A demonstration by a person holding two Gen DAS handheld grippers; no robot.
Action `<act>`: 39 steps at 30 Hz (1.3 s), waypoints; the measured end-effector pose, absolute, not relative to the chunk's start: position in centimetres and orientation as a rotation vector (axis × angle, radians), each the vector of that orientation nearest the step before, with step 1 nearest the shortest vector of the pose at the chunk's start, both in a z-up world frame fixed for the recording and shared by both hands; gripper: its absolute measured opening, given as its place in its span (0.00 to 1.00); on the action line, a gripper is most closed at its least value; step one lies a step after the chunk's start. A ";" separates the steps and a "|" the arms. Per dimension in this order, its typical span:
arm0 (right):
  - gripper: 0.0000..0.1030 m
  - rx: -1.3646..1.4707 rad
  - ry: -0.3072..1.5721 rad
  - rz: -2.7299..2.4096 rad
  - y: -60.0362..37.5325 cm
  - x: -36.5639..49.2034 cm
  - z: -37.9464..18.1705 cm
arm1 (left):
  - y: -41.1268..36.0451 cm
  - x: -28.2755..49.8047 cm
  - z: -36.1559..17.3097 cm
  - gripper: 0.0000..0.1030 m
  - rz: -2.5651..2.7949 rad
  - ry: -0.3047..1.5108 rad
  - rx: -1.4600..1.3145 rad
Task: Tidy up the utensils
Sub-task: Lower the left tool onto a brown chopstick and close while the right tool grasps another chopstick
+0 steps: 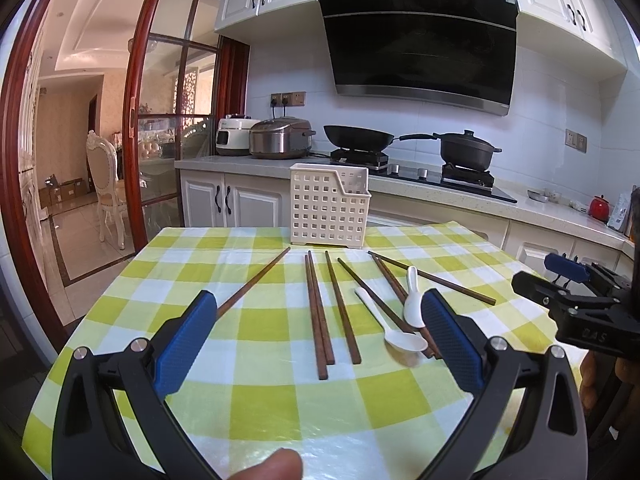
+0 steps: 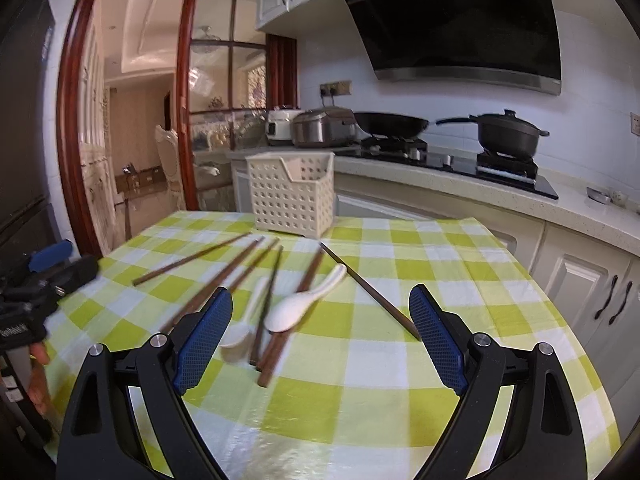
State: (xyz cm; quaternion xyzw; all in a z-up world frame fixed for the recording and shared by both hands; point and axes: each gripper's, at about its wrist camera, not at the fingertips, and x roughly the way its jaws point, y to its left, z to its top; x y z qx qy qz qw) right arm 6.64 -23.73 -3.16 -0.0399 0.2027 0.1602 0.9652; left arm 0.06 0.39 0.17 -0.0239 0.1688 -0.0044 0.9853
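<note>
Both tongs stand wide open and hold nothing. The left tongs hover over the near edge of the counter, which is covered by a green checked cloth. The right tongs hover over the same near edge, further toward the right side.

The white perforated basket stands upright at the far edge of the counter, with no utensils visible in it. About 7 brown chopsticks and 2 white spoons lie flat between the basket and the tongs.

Governing relation: the chopsticks' long axes run roughly from near edge to far edge, approximately in line with the fingers of both tongs. 2 touching chopsticks lie directly ahead of the left tongs. The spoons, which overlap several chopsticks, lie nearer the right tongs.
</note>
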 end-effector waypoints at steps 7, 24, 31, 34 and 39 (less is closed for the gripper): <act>0.82 -0.174 0.730 0.404 -24.5 15.1 -5.2 | 2.7 6.4 0.2 0.96 -0.071 0.536 0.063; 0.60 -0.327 1.016 0.499 -22.4 29.4 -9.5 | 7.1 26.3 -4.2 0.55 -0.185 0.958 0.145; 0.53 -0.318 1.029 0.530 -21.5 31.3 -9.3 | 6.5 29.9 -6.2 0.44 -0.191 1.046 0.150; 0.53 -0.314 1.022 0.530 -21.2 31.8 -9.2 | 6.3 30.6 -6.8 0.43 -0.188 1.063 0.143; 0.51 -0.320 1.019 0.530 -20.4 32.8 -9.1 | 6.2 31.6 -7.1 0.39 -0.188 1.076 0.128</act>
